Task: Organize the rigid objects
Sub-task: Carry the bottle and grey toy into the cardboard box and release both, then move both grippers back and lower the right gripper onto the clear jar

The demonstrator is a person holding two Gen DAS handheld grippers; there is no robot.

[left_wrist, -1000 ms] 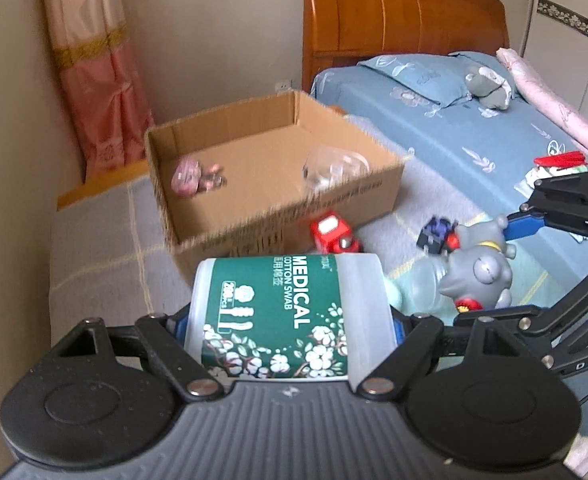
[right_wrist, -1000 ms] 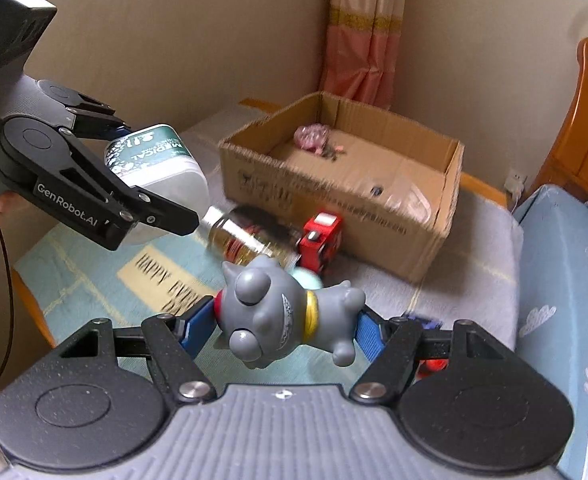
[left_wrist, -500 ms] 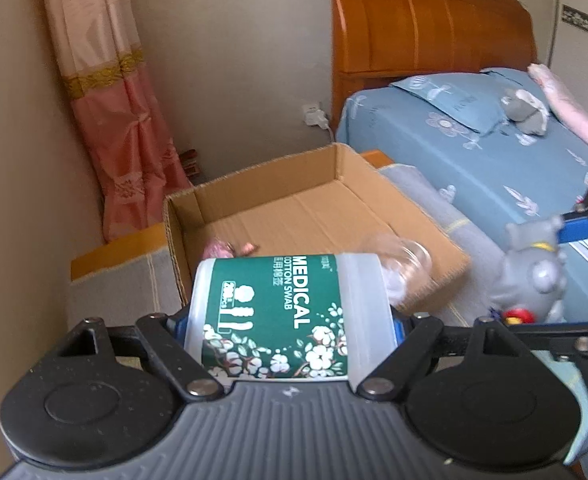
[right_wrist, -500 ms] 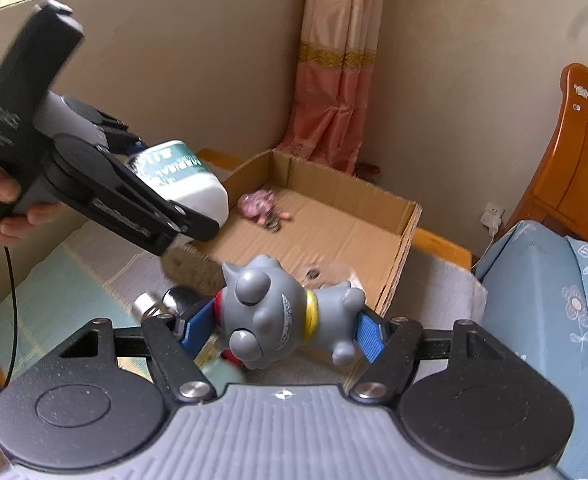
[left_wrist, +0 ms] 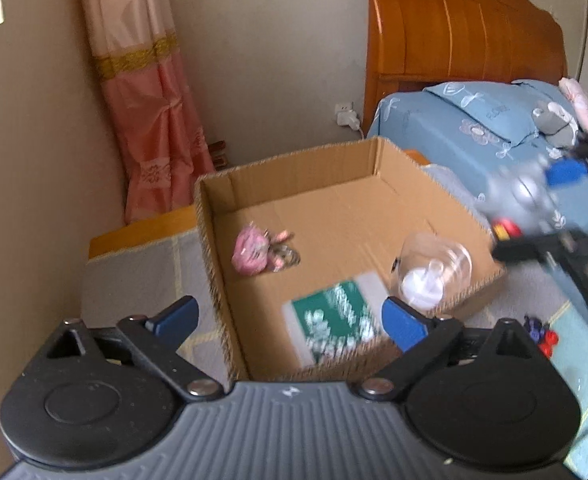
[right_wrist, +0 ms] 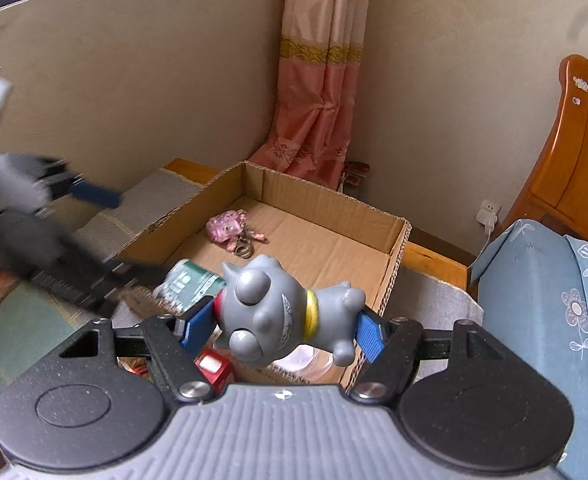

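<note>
Ahead of the grippers, the brown corrugated cardboard box [left_wrist: 333,208] looks matt and rough; the grey plastic cat figure [right_wrist: 282,312] is smooth, slightly glossy.

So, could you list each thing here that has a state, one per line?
Left tongs: open, jaws just opened, nothing gripped.
Right tongs: shut on the grey toy.
Cotton swab tub: released, blurred, in the cardboard box.
Cardboard box: open at the top.
Clear cup: on its side in the box.
Pink trinket: lying on the box floor.
</note>
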